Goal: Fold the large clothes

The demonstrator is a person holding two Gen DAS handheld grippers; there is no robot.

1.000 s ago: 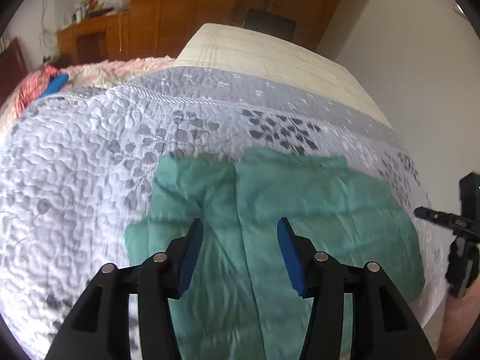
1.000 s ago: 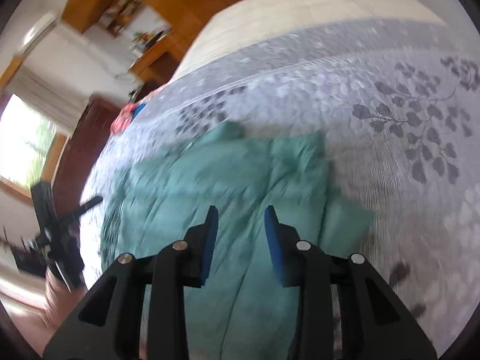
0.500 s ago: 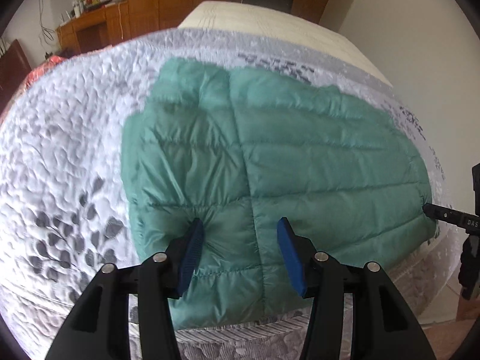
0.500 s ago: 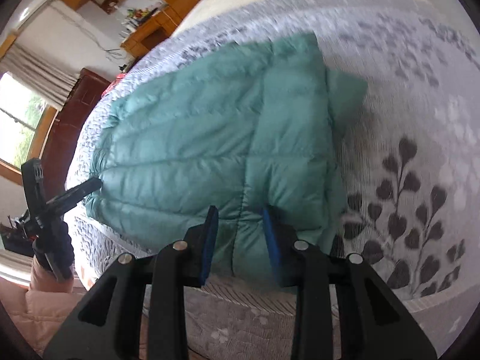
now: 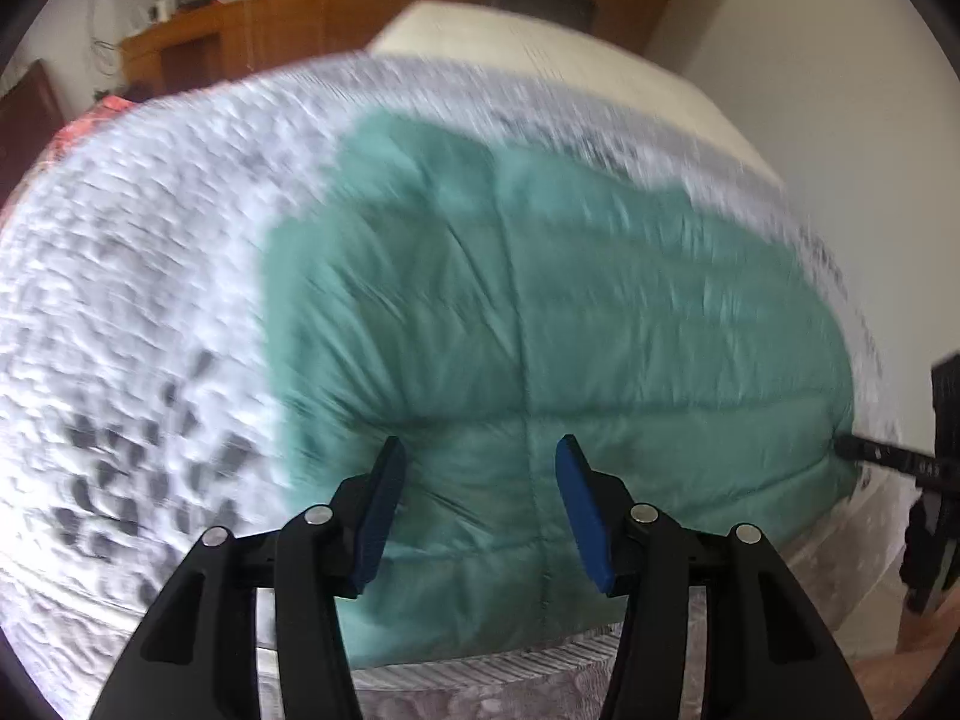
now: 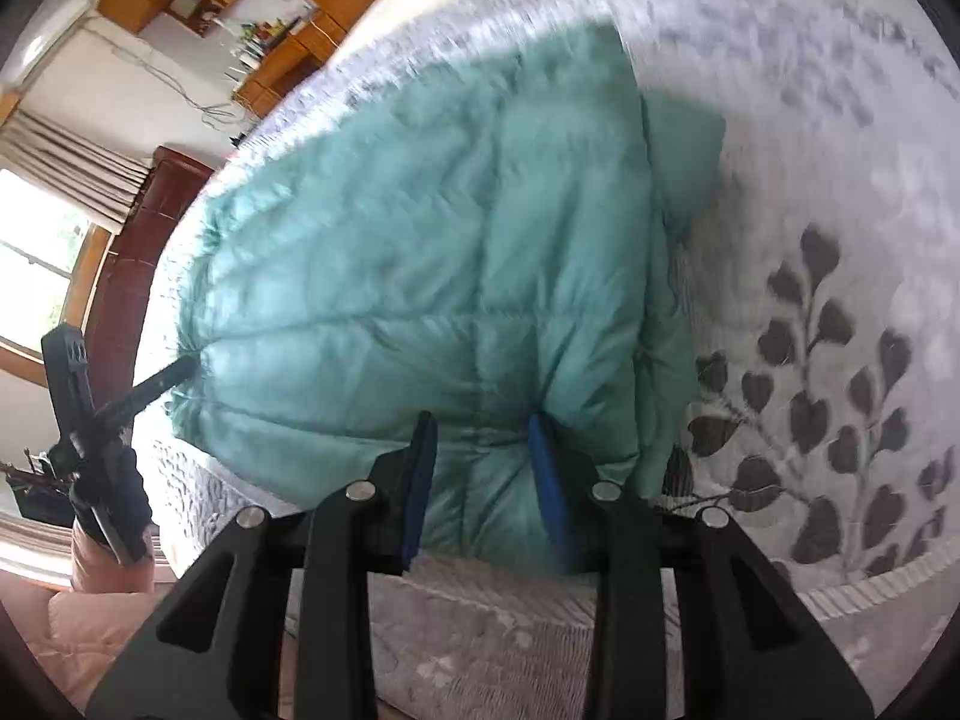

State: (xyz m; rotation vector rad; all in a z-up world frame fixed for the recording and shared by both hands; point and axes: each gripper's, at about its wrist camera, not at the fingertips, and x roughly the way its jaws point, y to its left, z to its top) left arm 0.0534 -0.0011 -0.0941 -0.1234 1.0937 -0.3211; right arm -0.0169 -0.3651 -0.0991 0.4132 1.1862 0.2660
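A green quilted puffer jacket (image 5: 540, 312) lies folded on the bed near its front edge; it also shows in the right wrist view (image 6: 432, 252). My left gripper (image 5: 477, 456) is open, its blue pads straddling the jacket's near hem at its left end. My right gripper (image 6: 480, 438) is open, its pads straddling the near hem at the jacket's right end, with fabric bunched between them. Each gripper shows at the edge of the other's view, touching the jacket's corner (image 5: 888, 459) (image 6: 150, 384).
The bed has a white-grey quilted cover with dark leaf prints (image 6: 828, 372) and a cream mattress end (image 5: 540, 54) at the back. Wooden cabinets (image 5: 192, 54) stand behind. A window with curtains (image 6: 48, 228) is on the left. A white wall (image 5: 840, 60) runs along the right.
Both grippers have dropped from above the jacket to its near hem at the bed's front edge. The jacket now fills more of both views.
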